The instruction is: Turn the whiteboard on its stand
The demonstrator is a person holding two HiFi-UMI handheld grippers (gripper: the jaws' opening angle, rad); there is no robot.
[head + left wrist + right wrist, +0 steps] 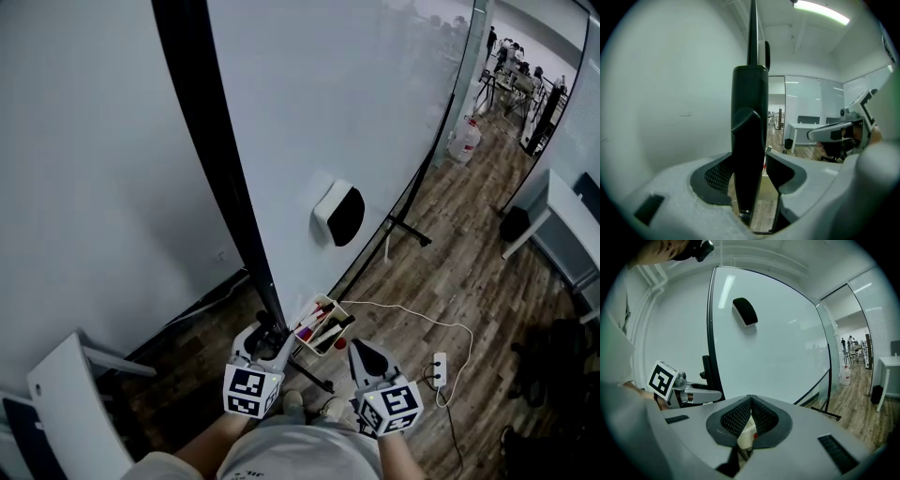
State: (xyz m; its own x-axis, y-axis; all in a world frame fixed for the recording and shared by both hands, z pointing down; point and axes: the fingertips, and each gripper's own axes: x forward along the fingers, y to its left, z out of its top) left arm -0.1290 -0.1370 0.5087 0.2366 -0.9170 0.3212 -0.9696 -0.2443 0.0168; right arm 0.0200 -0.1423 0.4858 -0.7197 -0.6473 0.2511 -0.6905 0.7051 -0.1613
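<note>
Head view: whiteboard (356, 112) upright on its stand, eraser (339, 214) stuck on its face. Left gripper (266, 336) at the board's black side post (214, 141). Right gripper (362, 349) near the marker tray (322, 325), apart from the board.
Left gripper view: jaws apart, post between them, gap at the right pad.
Right gripper view: jaws closed tip to tip, holding nothing.

Bright, even light falls from a ceiling strip (820, 11), and both gripper views bulge, fisheye, with black corners.
</note>
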